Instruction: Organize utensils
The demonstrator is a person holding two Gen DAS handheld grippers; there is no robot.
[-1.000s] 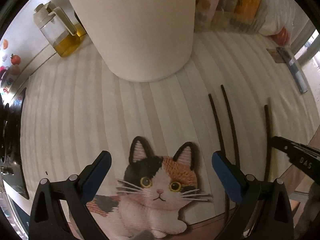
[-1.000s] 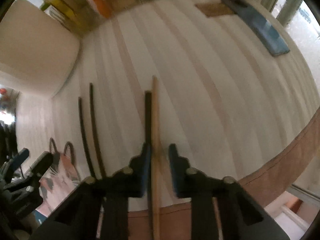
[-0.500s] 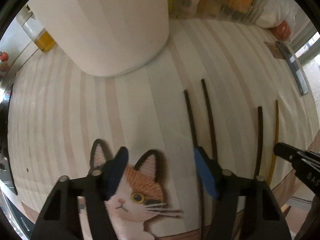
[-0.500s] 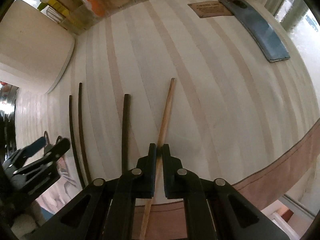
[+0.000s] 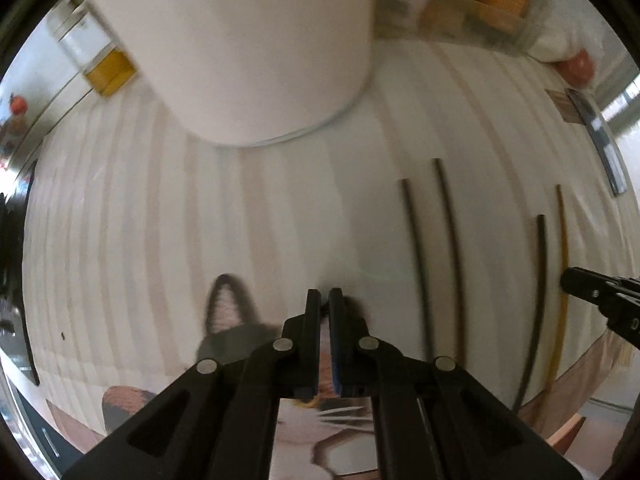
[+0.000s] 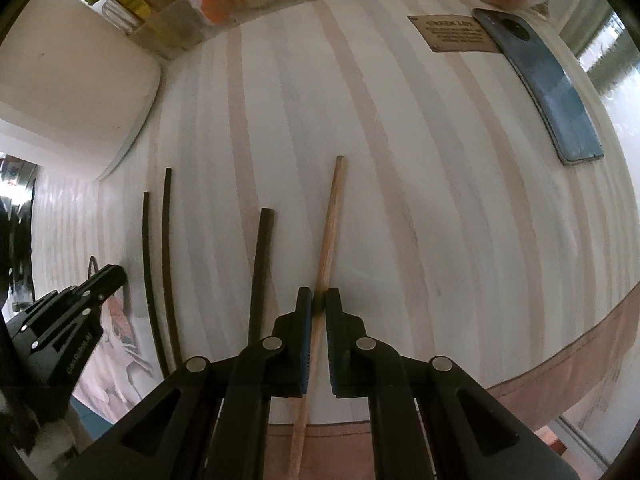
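Observation:
Chopsticks lie lengthwise on a pale striped table. My right gripper (image 6: 319, 300) is shut on a light wooden chopstick (image 6: 329, 224), which points away from me; it also shows in the left wrist view (image 5: 563, 264). A thick dark chopstick (image 6: 261, 264) lies just left of it. Two thin dark chopsticks (image 6: 158, 248) lie further left, also in the left wrist view (image 5: 434, 248). My left gripper (image 5: 325, 300) is shut, its tips over the right ear of a cat-shaped mat (image 5: 228, 304); whether the mat is pinched is unclear.
A large white container (image 5: 256, 40) stands behind the mat. An oil bottle (image 5: 104, 64) is at back left, packaged goods (image 6: 224, 0) along the back. A blue phone (image 6: 548, 84) and a brown plaque (image 6: 456, 34) lie at right. The table edge (image 6: 560, 360) curves at front.
My left gripper has closed from wide open and moved right over the cat mat's ear. My right gripper has closed on the wooden chopstick and drawn it apart from the thick dark one.

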